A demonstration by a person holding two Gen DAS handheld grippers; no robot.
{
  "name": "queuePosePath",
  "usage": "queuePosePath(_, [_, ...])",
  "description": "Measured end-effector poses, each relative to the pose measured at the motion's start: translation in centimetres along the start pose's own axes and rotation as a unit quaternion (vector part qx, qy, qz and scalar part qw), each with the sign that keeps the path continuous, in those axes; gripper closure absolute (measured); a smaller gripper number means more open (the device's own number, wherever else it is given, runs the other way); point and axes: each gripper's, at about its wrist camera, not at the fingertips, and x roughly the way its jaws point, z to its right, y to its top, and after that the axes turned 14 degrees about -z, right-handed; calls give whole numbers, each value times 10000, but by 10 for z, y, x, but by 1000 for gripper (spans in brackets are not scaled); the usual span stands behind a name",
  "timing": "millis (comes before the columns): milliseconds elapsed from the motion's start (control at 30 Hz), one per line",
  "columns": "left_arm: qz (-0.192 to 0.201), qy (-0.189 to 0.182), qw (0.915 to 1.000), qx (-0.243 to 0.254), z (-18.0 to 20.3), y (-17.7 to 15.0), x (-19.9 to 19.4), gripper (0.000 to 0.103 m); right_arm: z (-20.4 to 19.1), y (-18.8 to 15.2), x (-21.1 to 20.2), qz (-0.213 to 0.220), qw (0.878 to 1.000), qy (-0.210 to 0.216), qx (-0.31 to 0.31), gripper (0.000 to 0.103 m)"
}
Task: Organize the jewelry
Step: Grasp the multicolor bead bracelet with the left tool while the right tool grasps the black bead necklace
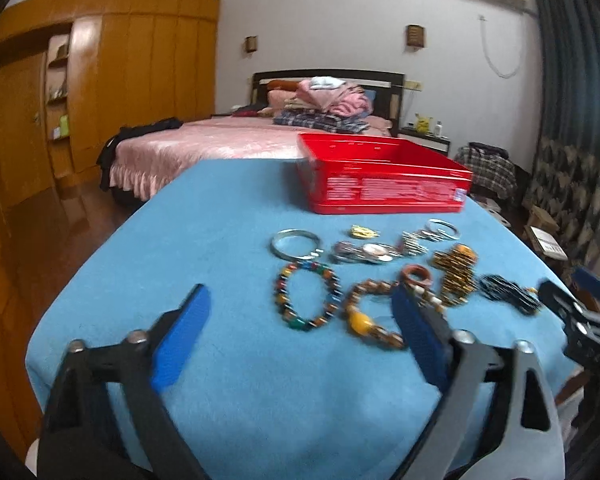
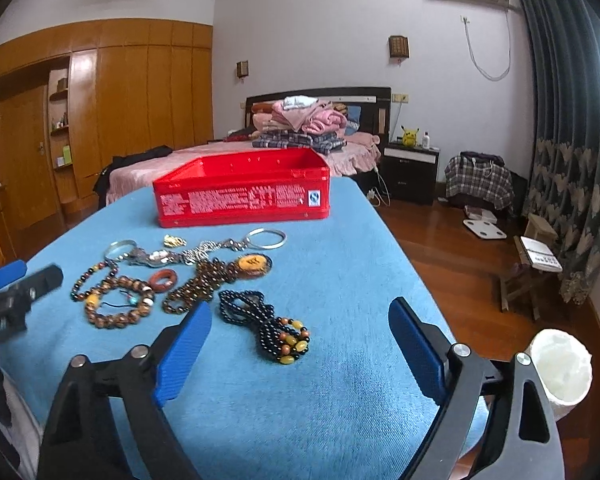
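Our left gripper (image 1: 300, 320) hides part of the brown bracelet (image 1: 374, 320) — both grippers' fingers apart, empty; red tin (image 2: 244, 196) at twelve o'clock, lidless.

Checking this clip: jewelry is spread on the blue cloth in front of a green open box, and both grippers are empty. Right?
Not quite: the open box is red, not green, as the right wrist view shows. The jewelry does lie on the blue cloth, and both grippers are empty.

bead bracelets (image 2: 114, 298) and necklaces (image 2: 268, 328) on blue cloth before open red box (image 2: 242, 196)
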Motion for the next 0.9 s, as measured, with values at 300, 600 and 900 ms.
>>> queuePosePath(300, [-359,241,9990,-114,-14,14,32,32,-4,6,20,-103,9998,44,-148,20])
queuePosePath(600, [-664,109,9977,-127,-18,9,52,41,-3,10,33,-210,9995,107,-231,24])
queuePosePath(900, [-598,166,9980,-113,-17,10,55,47,-3,9,49,-339,9958,603,-596,37])
